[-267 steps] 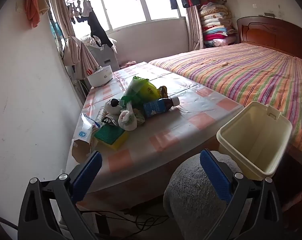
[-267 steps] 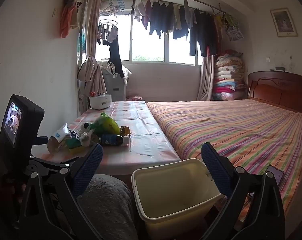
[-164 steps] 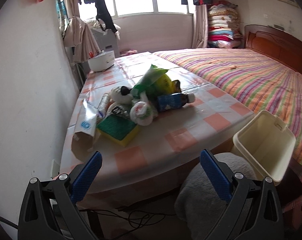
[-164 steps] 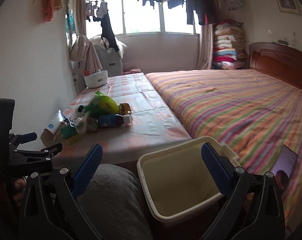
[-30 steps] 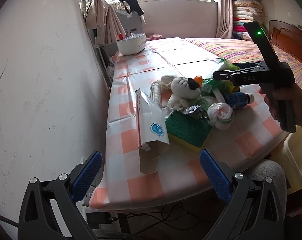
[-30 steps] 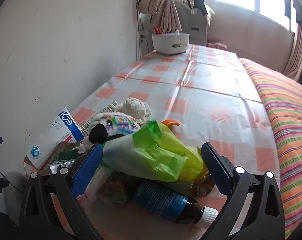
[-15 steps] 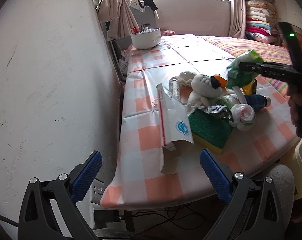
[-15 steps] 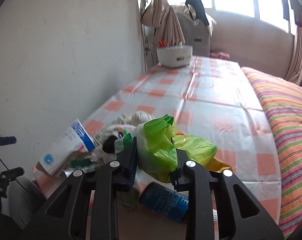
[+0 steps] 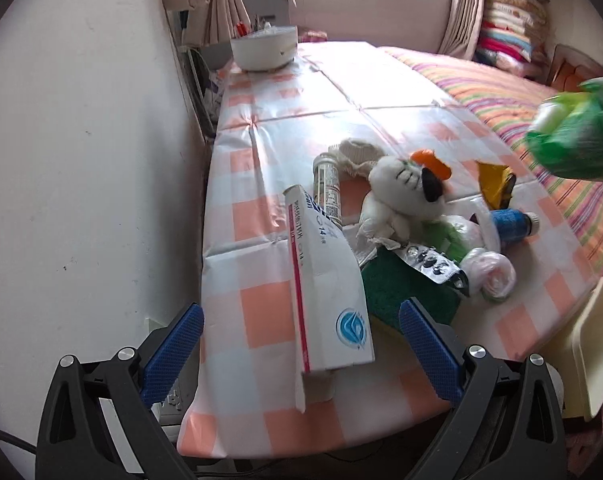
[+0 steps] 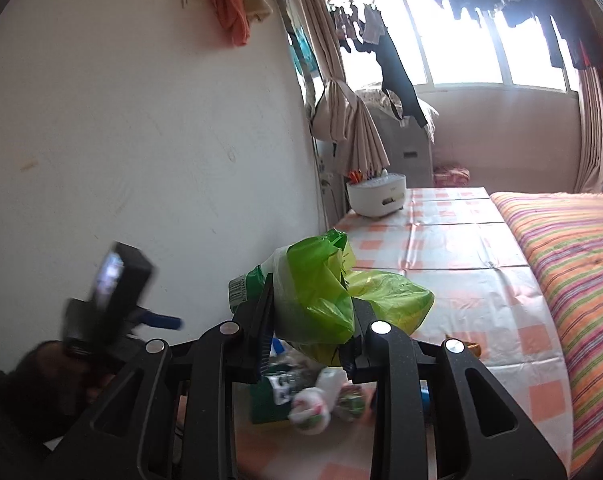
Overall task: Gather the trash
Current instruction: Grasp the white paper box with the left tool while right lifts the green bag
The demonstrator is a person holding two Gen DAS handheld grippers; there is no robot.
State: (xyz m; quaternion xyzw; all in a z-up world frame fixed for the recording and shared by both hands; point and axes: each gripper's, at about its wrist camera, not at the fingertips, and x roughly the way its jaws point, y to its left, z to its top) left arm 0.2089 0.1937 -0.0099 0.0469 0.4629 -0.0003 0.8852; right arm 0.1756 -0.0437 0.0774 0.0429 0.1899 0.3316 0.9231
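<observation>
Against the white wall on the left, the counter (image 9: 257, 316) in its orange-and-white checked cloth carries a heap of rubbish, and everything here is placed from the white medicine box (image 9: 325, 292) lying at the heap's near left. Low in the left wrist view, the left gripper (image 9: 299, 344) hangs just in front of that box with its blue fingers (image 9: 173, 346) spread wide, nothing between them. Just behind the box lies a small clear bottle (image 9: 328, 184). To the right of the box sits a white plush toy (image 9: 405, 188) with a black nose and an orange cap, and beneath it a green sponge (image 9: 405, 292) touches the box's right edge, a foil blister pack (image 9: 433, 262) lying on top of it. Further right of the box come a knotted white plastic bag (image 9: 491, 274) and a blue-labelled bottle (image 9: 511, 224) on its side. Far right of the box and lifted clear of the counter is the green plastic bag (image 10: 321, 300), blurred at the left view's edge. In the right wrist view the right gripper (image 10: 307, 322) has its fingers clamped on that bag, which bulges out above and to the right of them. A cream bin (image 9: 593, 344) stands off the counter's near right corner.
</observation>
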